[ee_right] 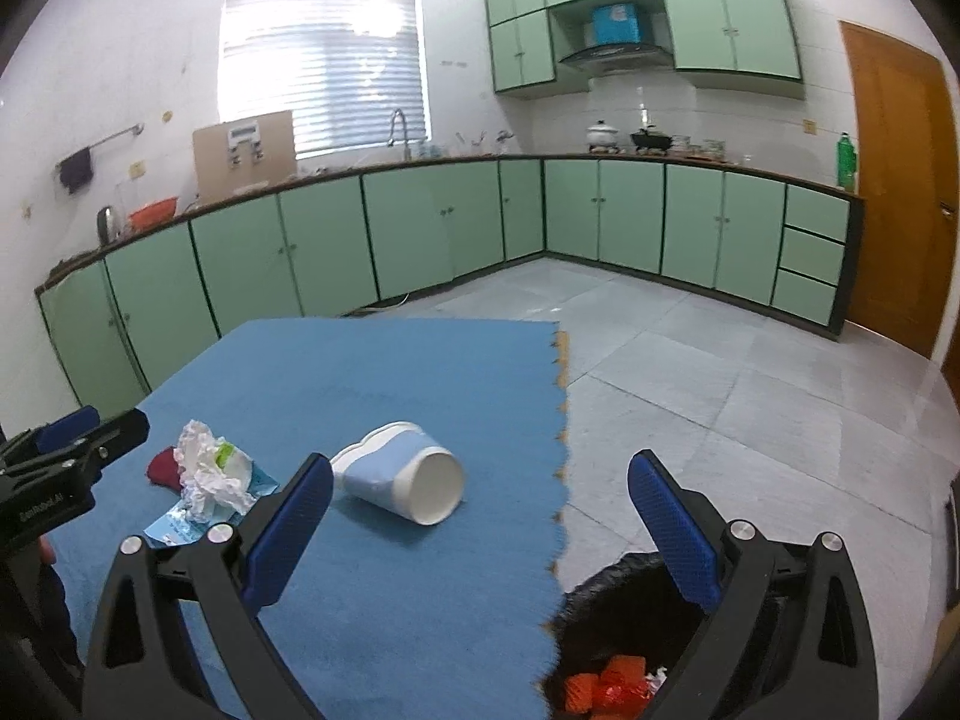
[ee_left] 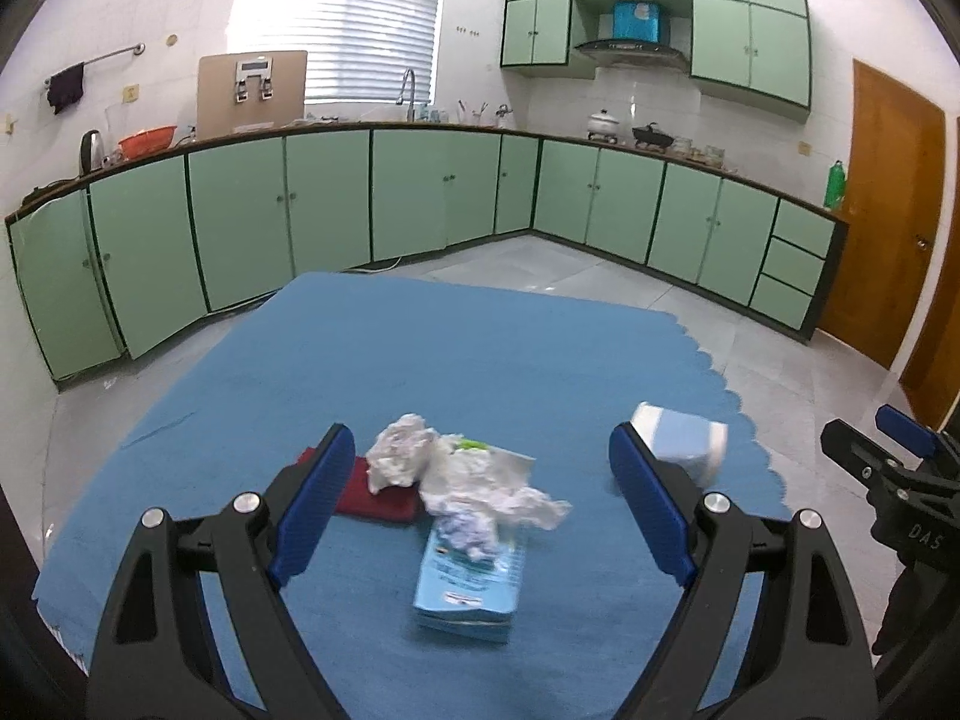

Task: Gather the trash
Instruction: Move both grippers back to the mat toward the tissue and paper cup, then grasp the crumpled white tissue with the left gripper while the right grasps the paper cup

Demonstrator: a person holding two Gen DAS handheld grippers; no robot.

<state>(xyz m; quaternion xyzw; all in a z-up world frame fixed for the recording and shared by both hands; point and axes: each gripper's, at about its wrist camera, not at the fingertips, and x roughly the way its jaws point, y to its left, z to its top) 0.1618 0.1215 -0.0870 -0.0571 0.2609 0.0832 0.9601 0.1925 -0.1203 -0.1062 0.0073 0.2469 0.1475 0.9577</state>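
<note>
On the blue table cloth (ee_left: 420,360) lies a pile of trash: crumpled white paper (ee_left: 402,450), a crumpled wrapper (ee_left: 480,480), a light blue carton (ee_left: 471,579) and a red item (ee_left: 375,495). My left gripper (ee_left: 480,510) is open just above and in front of the pile. A white and blue cup (ee_right: 399,474) lies on its side near the cloth's right edge; it also shows in the left wrist view (ee_left: 681,441). My right gripper (ee_right: 480,528) is open and empty, over the cloth's right edge. A black-lined trash bin (ee_right: 612,648) with red scraps stands below the table edge.
Green kitchen cabinets (ee_left: 420,192) run along the far walls beyond a tiled floor (ee_right: 720,390). A wooden door (ee_left: 888,210) is at the right. The pile also shows at the left of the right wrist view (ee_right: 210,474).
</note>
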